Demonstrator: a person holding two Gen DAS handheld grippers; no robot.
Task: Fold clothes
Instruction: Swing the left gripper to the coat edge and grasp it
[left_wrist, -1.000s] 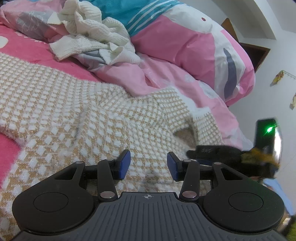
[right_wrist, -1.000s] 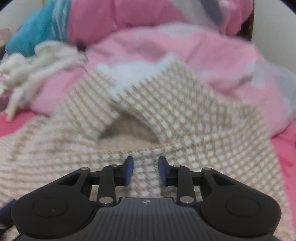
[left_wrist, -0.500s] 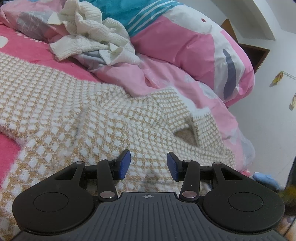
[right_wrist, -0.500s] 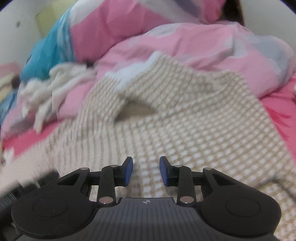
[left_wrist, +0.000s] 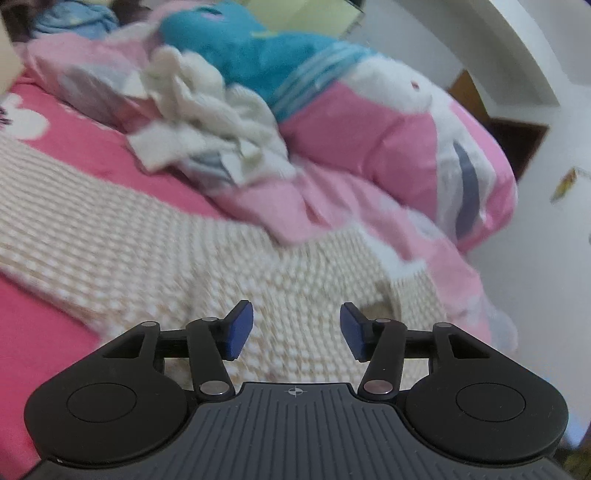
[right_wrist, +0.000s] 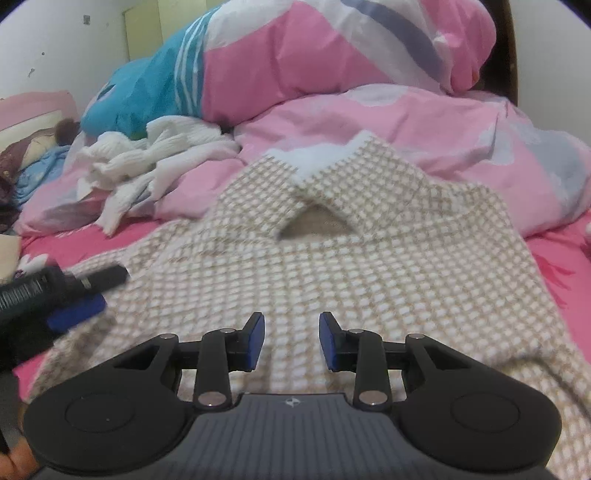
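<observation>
The tan-and-white checked knit sweater (right_wrist: 369, 280) lies spread flat on the bright pink bedsheet (right_wrist: 561, 258), its V-shaped neck opening (right_wrist: 314, 225) at the far end against the rumpled pink, white and turquoise quilt (right_wrist: 369, 110); its body runs from there toward the near edge, so its long axis points almost straight away from both grippers, while one part stretches off to the far left in the left wrist view.

The right gripper (right_wrist: 291, 341) hovers over the near middle of the sweater, jaws partly apart with nothing between them, only knit beneath; the neck lies dead ahead of it and farther off. The left gripper (left_wrist: 296, 330) is over the sweater too, its jaws opening and empty; the neck shows just beyond its right finger (left_wrist: 352, 330), so this hand seems the nearer to the collar; in the right wrist view it enters from the left edge, low over the cloth.

A crumpled white ribbed knit garment (left_wrist: 207, 122) sits on the quilt, far left, well apart from the sweater; I judge the coming move to be a grasp at the shoulders or hem, folding across that long axis.
</observation>
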